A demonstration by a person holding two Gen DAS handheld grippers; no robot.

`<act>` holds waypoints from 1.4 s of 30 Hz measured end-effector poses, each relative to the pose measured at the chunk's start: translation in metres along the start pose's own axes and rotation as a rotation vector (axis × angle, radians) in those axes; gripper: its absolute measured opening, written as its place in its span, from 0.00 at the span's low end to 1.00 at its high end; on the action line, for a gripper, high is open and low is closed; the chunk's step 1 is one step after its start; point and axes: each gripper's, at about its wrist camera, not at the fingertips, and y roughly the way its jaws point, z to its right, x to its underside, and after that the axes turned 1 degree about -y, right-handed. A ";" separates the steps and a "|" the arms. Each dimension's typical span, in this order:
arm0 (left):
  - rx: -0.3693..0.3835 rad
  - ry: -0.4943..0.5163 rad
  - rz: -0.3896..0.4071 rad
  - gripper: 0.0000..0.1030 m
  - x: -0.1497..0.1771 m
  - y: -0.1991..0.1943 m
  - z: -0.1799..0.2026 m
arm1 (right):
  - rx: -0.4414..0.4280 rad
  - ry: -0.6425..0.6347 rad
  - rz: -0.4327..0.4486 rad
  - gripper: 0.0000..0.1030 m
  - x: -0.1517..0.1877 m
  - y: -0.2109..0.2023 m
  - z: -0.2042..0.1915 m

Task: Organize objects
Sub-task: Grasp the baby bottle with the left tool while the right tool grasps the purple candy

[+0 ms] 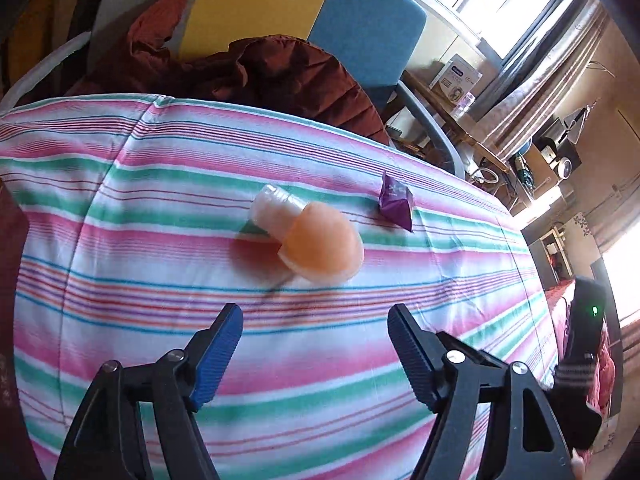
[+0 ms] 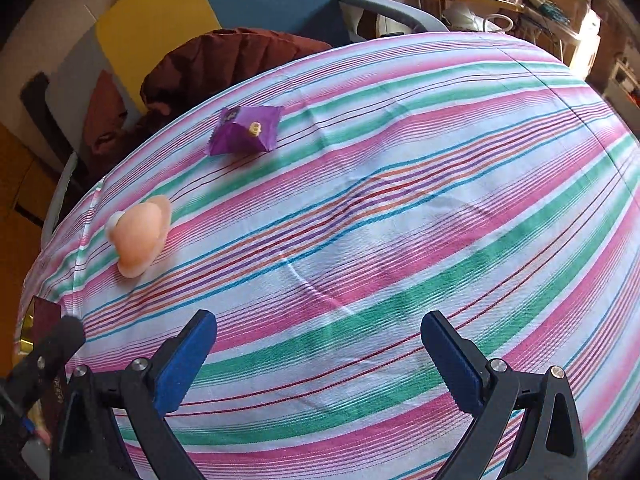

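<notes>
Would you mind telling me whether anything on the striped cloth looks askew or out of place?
The peach mushroom-shaped toy lies tipped on its side rather than standing on its stem. The purple wrapped packet sits loose and crumpled beyond it, apart from it. Nothing looks spilled or broken. Both grippers are open and empty.

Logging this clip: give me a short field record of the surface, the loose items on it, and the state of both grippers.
surface: striped cloth in pink, green and white
item 1: peach mushroom-shaped toy, lying on its side
item 2: purple packet, apart from the toy
left gripper: open, empty, toy just ahead of it
right gripper: open, empty, over bare cloth
background: dark red jacket past the far edge
</notes>
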 end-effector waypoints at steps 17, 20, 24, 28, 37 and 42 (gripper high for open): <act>-0.198 0.060 -0.044 0.70 -0.044 0.078 0.017 | -0.017 0.068 0.026 1.00 -0.013 -0.009 0.018; -0.125 0.088 -0.009 0.60 -0.034 0.070 0.012 | -0.026 0.060 0.026 1.00 -0.011 -0.010 0.017; -0.067 0.127 0.045 0.57 -0.016 0.054 -0.001 | -0.046 0.057 0.023 1.00 -0.010 -0.009 0.016; -0.027 0.164 0.110 0.56 0.000 0.035 -0.015 | -0.070 0.058 0.021 1.00 -0.008 -0.007 0.016; 0.021 0.242 0.168 0.56 0.014 0.020 -0.011 | -0.129 0.026 0.078 0.99 -0.007 -0.006 0.004; 0.061 0.212 0.167 0.56 0.015 0.023 -0.019 | -0.153 -0.006 0.204 0.99 -0.008 -0.018 -0.006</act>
